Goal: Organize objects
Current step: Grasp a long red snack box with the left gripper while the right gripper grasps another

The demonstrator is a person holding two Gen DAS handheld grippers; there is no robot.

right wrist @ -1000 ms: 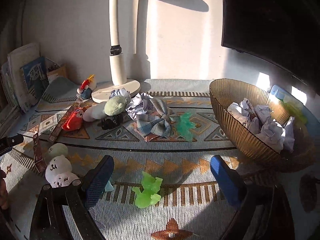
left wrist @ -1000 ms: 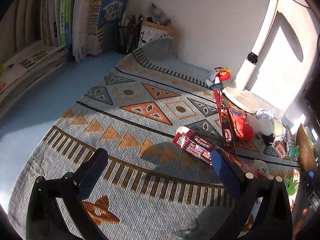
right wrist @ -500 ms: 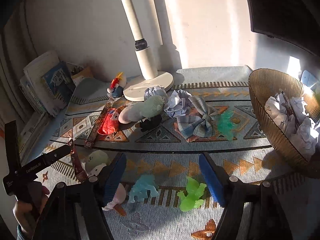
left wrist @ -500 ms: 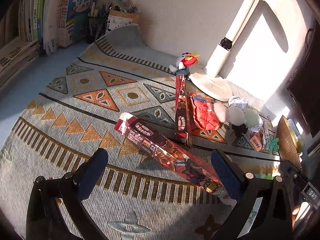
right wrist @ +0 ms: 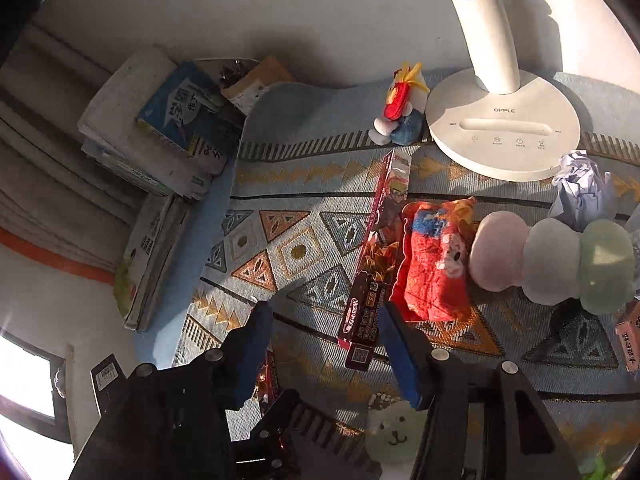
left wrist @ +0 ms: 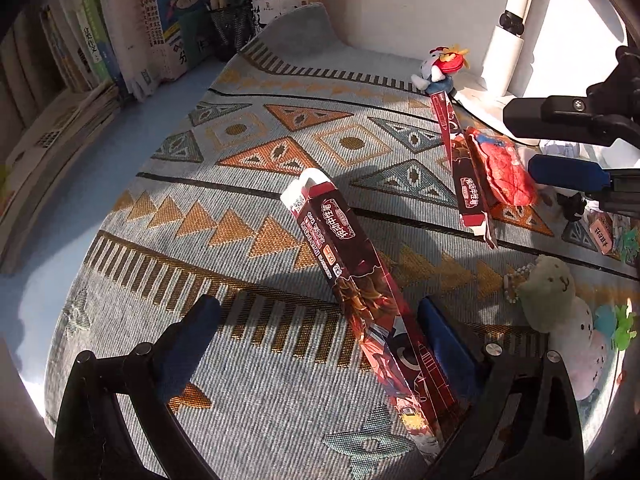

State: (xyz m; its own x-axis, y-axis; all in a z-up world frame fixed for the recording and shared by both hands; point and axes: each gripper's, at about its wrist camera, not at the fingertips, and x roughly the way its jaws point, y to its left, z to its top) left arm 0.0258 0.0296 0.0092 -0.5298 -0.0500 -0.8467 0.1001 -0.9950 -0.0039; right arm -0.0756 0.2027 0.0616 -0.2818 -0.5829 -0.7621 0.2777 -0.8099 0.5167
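A long red printed box [left wrist: 360, 280] lies on the patterned mat [left wrist: 248, 184] between the fingers of my left gripper [left wrist: 316, 340], close to the right finger; this gripper is open and its pads do not press the box. A second long red box [right wrist: 380, 256] lies beside a red plush pouch [right wrist: 432, 264]. Its near end sits between the closing jaws of my right gripper [right wrist: 326, 354], next to the right finger, with no pad on it. In the left wrist view the right gripper [left wrist: 560, 146] hangs over that second box [left wrist: 460, 168].
A white lamp base [right wrist: 504, 132] and a small red-capped doll [right wrist: 400, 112] stand at the back. A pastel plush [right wrist: 552, 264], crumpled paper [right wrist: 580, 188] and a pale green bear [right wrist: 392, 436] lie nearby. Books [left wrist: 120, 40] and a pen holder [left wrist: 232, 24] line the left.
The right gripper swung left, away from the basket and bow, to the second red box, and its jaws narrowed. The left gripper closed in until the first box lay between its fingers.
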